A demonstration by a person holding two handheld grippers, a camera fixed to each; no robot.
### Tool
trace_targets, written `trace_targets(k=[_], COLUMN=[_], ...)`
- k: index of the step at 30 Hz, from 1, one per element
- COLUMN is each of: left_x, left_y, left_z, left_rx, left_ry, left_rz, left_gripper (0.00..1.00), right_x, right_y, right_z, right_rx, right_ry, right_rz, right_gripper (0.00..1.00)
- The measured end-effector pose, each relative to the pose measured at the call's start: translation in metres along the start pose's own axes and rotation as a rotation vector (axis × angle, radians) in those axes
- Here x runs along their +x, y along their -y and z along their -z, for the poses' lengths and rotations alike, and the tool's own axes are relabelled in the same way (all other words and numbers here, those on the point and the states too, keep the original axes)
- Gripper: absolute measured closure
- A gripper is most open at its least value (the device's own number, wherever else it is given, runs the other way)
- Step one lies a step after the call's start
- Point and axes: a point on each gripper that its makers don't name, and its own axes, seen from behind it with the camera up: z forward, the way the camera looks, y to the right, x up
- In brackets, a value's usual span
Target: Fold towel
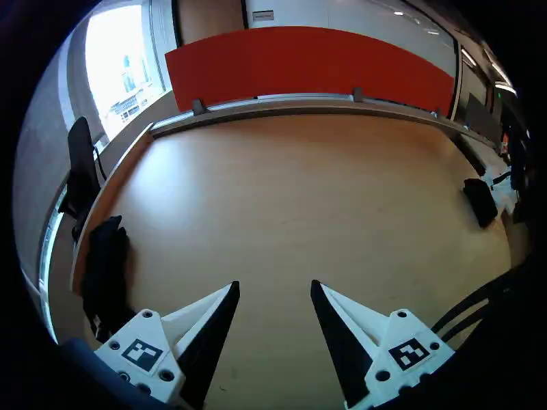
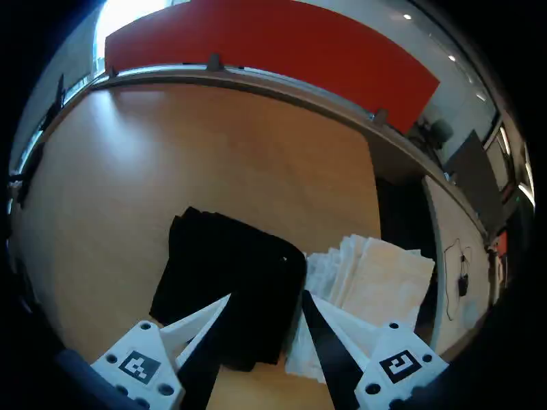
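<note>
A black folded towel [image 2: 225, 287] lies on the wooden table [image 2: 205, 157], close below my right gripper [image 2: 267, 295]. That gripper is open, its fingers spread over the towel's near right part with nothing between them. A stack of pale folded towels [image 2: 383, 280] lies against the black towel's right side, near the table edge. My left gripper [image 1: 274, 283] is open above bare wood [image 1: 294, 198], holding nothing. Far to the right in the left gripper view I see a small dark bundle [image 1: 480, 200] with something white [image 1: 502, 188] beside it.
A red partition [image 1: 308, 65] runs along the table's far edge, also seen as the red partition [image 2: 273, 48]. A black chair [image 1: 81, 171] and a black bundle [image 1: 106, 266] sit at the left edge. Beyond the right edge stands another desk [image 2: 458, 273] with cables.
</note>
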Motion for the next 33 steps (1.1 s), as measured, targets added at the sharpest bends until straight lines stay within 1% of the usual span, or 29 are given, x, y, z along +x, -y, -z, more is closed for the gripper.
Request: trace_targets(k=[8, 14, 18, 22, 28, 32, 33], left_x=[-0.005, -0.007, -0.010, -0.014, -0.015, -0.015, -0.015], left_y=[0.004, 0.005, 0.004, 0.003, 0.003, 0.004, 0.004], left_z=[0.002, 0.003, 0.004, 0.004, 0.005, 0.005, 0.005], left_rx=[0.016, 0.023, 0.026, 0.030, 0.035, 0.037, 0.038], left_ry=[0.009, 0.014, 0.020, 0.026, 0.030, 0.031, 0.032], left_rz=[0.014, 0.014, 0.018, 0.018, 0.017, 0.019, 0.019], left_gripper=[0.24, 0.24, 0.24, 0.24, 0.24, 0.24, 0.24], right_x=[0.009, 0.011, 0.011, 0.010, 0.009, 0.010, 0.011], right_y=[0.002, 0.000, -0.001, 0.000, 0.003, 0.007, 0.008], right_z=[-0.013, -0.021, -0.027, -0.033, -0.040, -0.040, -0.040], right_rx=[0.018, 0.027, 0.032, 0.045, 0.064, 0.079, 0.081], right_ry=[-0.002, 0.001, 0.006, 0.015, 0.020, 0.016, 0.014], right_rz=[-0.025, -0.052, -0.075, -0.095, -0.117, -0.125, -0.126], right_gripper=[0.35, 0.44, 0.44, 0.50, 0.65, 0.85, 0.88])
